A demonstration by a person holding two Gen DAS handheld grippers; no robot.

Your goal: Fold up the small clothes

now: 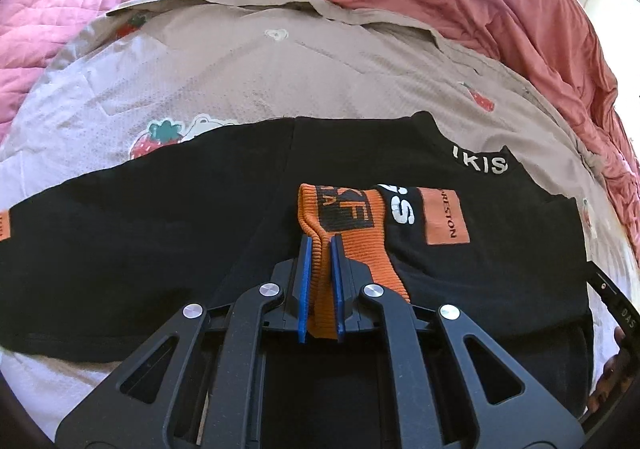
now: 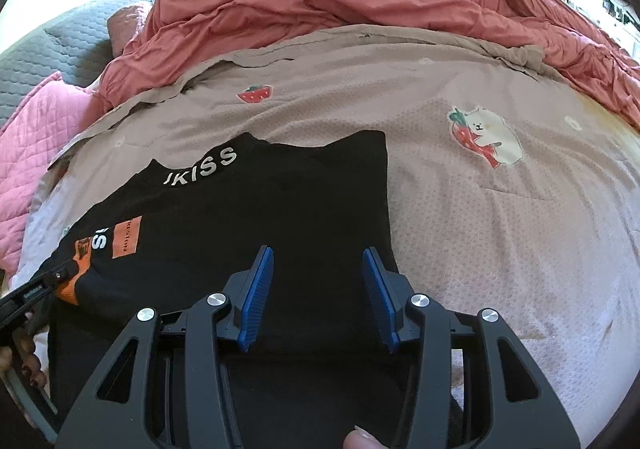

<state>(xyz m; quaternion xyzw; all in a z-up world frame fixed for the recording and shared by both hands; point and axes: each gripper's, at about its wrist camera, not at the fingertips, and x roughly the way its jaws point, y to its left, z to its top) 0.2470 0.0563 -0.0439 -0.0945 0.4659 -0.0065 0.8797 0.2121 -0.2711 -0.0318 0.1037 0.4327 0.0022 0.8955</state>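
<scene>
A black cotton top with white letters [image 1: 200, 233] lies flat on the beige bed sheet with strawberry pictures [image 1: 248, 73]. The left gripper [image 1: 320, 245] pinches the top's orange ribbed knit cuff [image 1: 352, 225] tight, above the middle of the top. The right gripper [image 2: 318, 257] is spread apart over the top's right part, holding nothing.
</scene>
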